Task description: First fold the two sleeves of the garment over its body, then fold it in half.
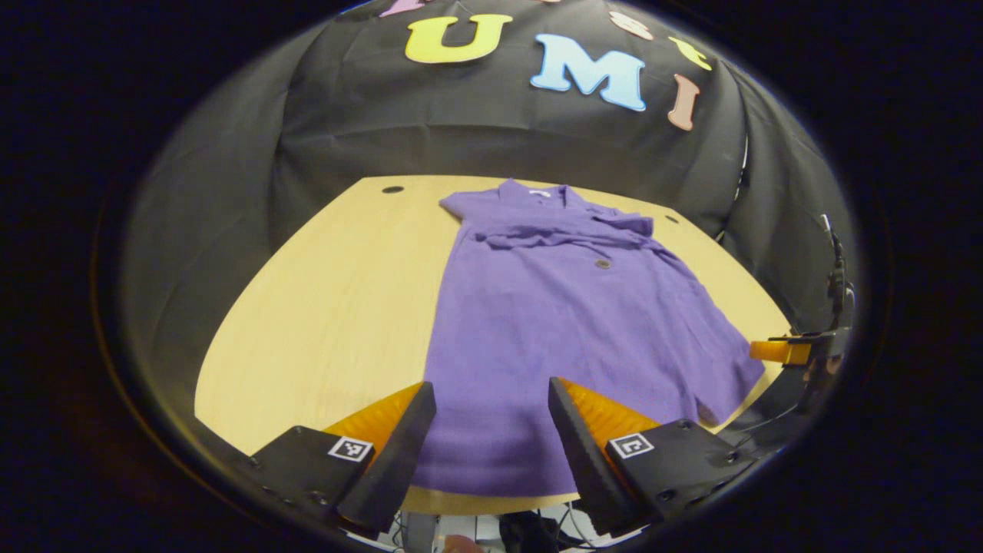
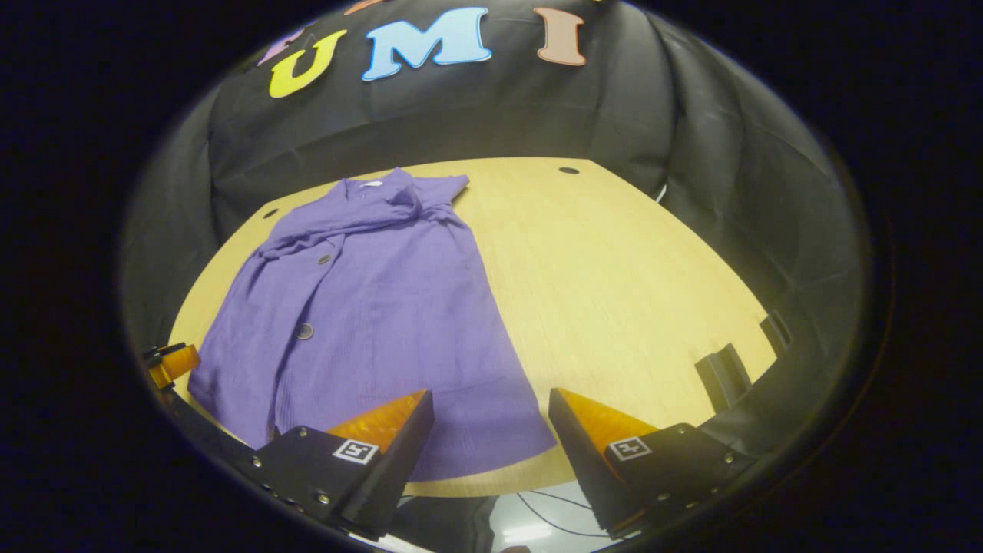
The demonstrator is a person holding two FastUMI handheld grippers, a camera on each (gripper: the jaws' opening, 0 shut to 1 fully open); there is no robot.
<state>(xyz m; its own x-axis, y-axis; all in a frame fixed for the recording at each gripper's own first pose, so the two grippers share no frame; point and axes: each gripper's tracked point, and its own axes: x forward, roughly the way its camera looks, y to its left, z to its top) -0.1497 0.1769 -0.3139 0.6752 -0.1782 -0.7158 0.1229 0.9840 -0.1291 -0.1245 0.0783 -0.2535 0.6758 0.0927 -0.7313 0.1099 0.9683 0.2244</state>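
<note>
Left gripper view: purple garment (image 1: 568, 330) lies lengthwise, collar (image 1: 530, 196) toward wall.

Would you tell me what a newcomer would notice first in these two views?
The purple shirt lies flat on the wooden table, collar toward the booth's wall, its sleeves folded across the chest. The left gripper and the right gripper both hang open over its near hem.

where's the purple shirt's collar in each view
Left gripper view: collar at top centre, at the table's far edge.
Right gripper view: collar at upper left, also at the far edge.
Shared landmark: the dark hole in the wooden table, beside the collar in both views.
</note>
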